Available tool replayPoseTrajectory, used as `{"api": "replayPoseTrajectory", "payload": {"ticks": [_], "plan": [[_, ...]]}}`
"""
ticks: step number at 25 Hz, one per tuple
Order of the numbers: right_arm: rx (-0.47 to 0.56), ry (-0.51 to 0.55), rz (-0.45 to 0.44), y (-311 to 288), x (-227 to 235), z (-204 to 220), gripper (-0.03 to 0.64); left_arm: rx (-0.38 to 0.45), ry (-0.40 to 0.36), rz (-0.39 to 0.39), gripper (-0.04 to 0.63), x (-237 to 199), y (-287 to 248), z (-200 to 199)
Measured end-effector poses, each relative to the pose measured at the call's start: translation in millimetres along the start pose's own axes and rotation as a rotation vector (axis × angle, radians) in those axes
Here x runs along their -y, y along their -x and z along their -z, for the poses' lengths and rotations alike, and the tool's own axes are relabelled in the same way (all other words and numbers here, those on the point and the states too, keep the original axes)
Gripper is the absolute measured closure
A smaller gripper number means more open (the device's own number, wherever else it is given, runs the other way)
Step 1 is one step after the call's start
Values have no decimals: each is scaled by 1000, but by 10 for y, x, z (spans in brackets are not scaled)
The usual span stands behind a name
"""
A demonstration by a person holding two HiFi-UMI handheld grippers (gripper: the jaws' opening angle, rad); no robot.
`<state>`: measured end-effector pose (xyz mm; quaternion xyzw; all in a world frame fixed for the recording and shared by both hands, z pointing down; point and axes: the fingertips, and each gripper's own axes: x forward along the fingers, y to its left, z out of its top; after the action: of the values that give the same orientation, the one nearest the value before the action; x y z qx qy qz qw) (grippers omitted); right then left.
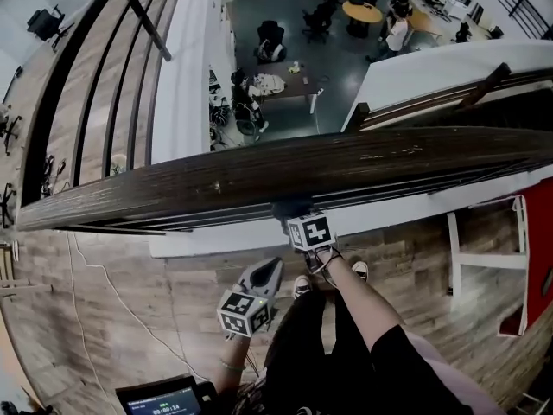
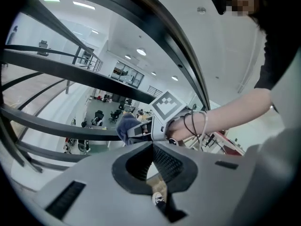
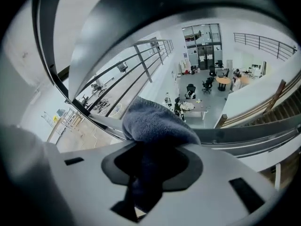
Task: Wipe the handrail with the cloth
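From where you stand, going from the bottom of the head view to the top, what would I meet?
Small screen → left gripper → right gripper holding the cloth → wooden handrail → desk on the floor below → round table.

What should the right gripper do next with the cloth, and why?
Probably press the cloth against the handrail and slide it along: the right gripper has it clamped at the rail's near edge.

Plank floor (image 1: 173,275) under the person's shoes (image 1: 359,271)
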<state>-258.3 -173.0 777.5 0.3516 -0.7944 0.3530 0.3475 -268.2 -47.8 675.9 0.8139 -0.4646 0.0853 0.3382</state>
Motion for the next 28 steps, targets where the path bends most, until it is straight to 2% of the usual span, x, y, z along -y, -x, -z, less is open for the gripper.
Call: {"api": "replayPoseTrajectory", "payload": {"ticks": [3, 8, 20, 28], "plan": [[-12, 9, 12, -133, -21, -23, 512, -5, 33, -32, 595, -119, 139, 106], [-26, 10, 45, -165, 54, 1, 512, -25, 40, -44, 594, -166, 298, 251], [-11, 3, 126, -1, 676, 118, 512, -34, -7, 23, 594, 97, 62, 226], [32, -71, 158, 280, 1326, 179, 512, -66, -40, 54, 594, 385, -238, 307]]}}
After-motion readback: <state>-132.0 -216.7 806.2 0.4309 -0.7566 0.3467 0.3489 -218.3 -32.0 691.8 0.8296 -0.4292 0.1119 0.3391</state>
